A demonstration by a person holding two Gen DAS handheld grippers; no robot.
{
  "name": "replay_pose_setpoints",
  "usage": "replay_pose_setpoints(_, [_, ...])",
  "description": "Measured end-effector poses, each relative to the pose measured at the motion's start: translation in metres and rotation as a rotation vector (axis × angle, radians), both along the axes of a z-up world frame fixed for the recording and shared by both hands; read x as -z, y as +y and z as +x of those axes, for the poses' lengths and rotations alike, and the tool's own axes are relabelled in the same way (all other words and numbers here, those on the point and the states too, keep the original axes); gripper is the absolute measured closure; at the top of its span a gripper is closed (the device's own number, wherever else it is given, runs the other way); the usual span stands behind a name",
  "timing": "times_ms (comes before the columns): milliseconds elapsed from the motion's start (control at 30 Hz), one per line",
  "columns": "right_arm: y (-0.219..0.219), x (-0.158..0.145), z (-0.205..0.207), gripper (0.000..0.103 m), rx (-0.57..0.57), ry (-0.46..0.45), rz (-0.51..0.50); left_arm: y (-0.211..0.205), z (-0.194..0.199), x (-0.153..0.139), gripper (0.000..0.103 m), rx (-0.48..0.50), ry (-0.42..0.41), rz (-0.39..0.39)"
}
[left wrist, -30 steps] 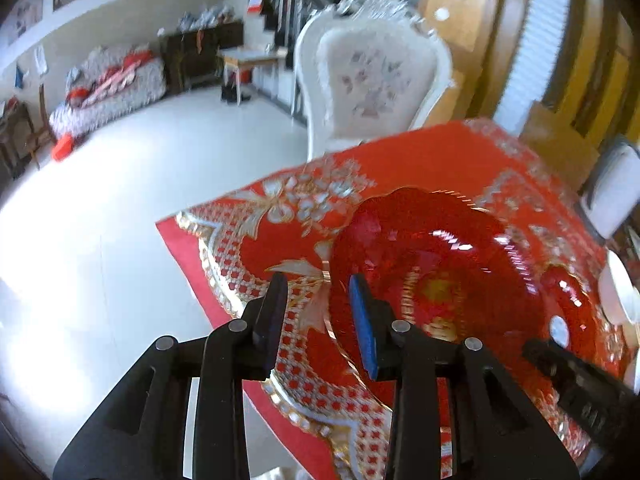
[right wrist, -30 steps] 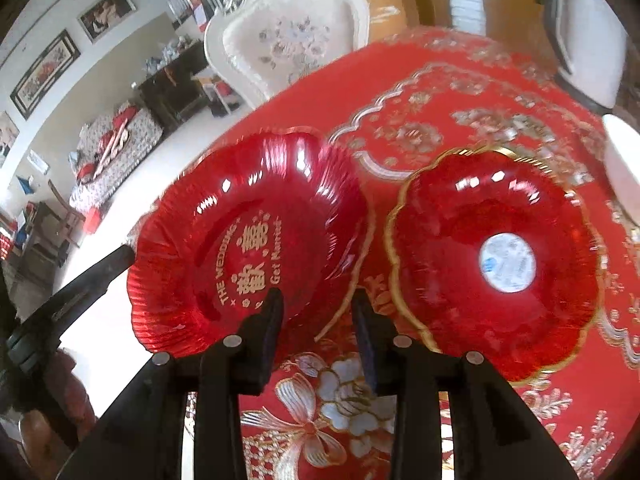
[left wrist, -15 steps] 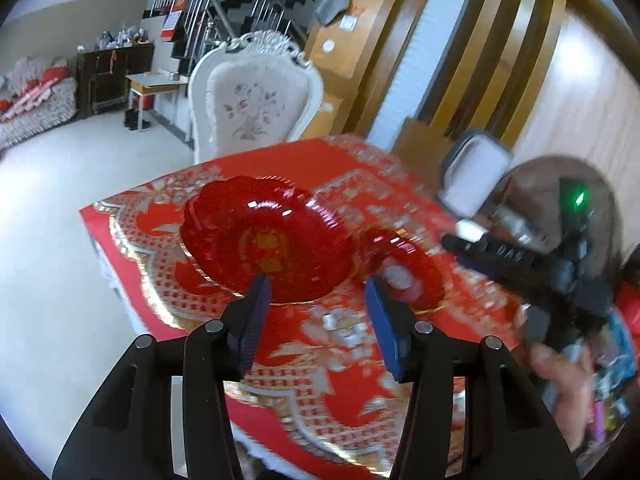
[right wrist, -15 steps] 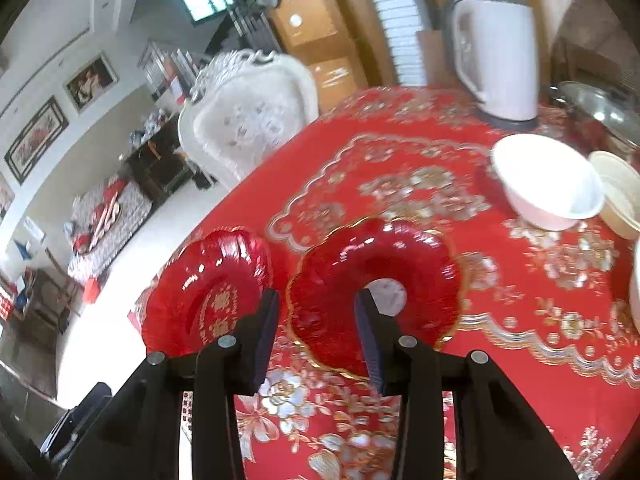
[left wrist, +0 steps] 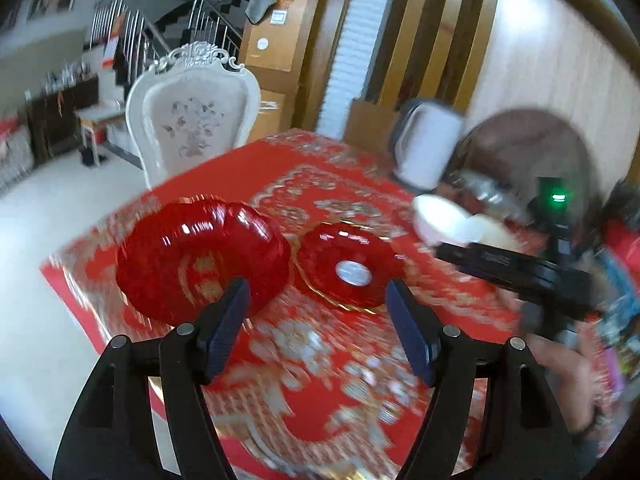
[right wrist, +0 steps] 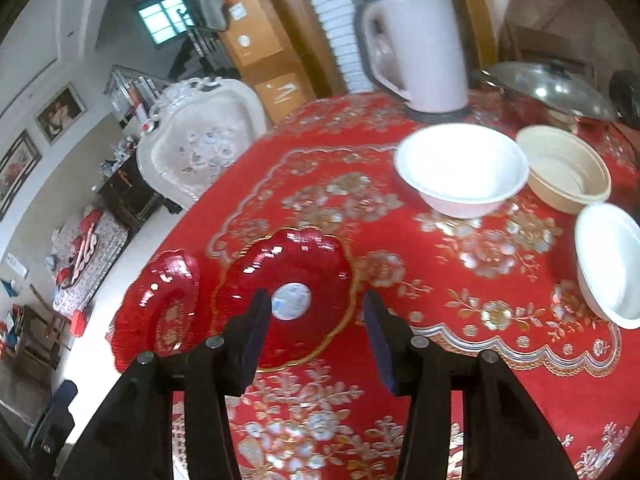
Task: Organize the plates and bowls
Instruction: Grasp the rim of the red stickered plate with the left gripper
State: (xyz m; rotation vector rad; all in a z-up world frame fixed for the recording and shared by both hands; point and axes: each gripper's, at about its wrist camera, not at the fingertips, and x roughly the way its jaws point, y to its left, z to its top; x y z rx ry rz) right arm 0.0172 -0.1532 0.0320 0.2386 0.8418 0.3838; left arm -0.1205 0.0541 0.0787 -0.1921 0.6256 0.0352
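Two red scalloped plates lie side by side on the red patterned tablecloth. The large plate with gold writing (left wrist: pixel 200 256) (right wrist: pixel 168 300) is at the left near the table corner. The gold-rimmed plate with a white sticker (left wrist: pixel 348 268) (right wrist: pixel 288 292) is to its right. Further right stand a white bowl (right wrist: pixel 460 172), a cream bowl (right wrist: pixel 568 172) and another white bowl (right wrist: pixel 612 264). My left gripper (left wrist: pixel 316 324) is open and empty above the tablecloth in front of the plates. My right gripper (right wrist: pixel 316 332) is open and empty, just in front of the sticker plate.
A white electric kettle (right wrist: pixel 420 52) and a steel pot with lid (right wrist: pixel 548 88) stand at the back of the table. A white ornate chair (left wrist: pixel 192 120) stands behind the table's far left side. The table edge (left wrist: pixel 80 292) drops off left of the large plate.
Both grippers have pulled back from the plates and opened wider. Both views have swung right, so the bowls, kettle and pot have come into sight. The plates stay on the cloth.
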Motion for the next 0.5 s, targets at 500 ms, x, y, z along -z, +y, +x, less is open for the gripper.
replay_pose_setpoints(500, [0.004, 0.057, 0.041, 0.054, 0.009, 0.216, -0.022, -0.002, 0.209, 0.043, 0.032, 0.129, 0.335, 0.157])
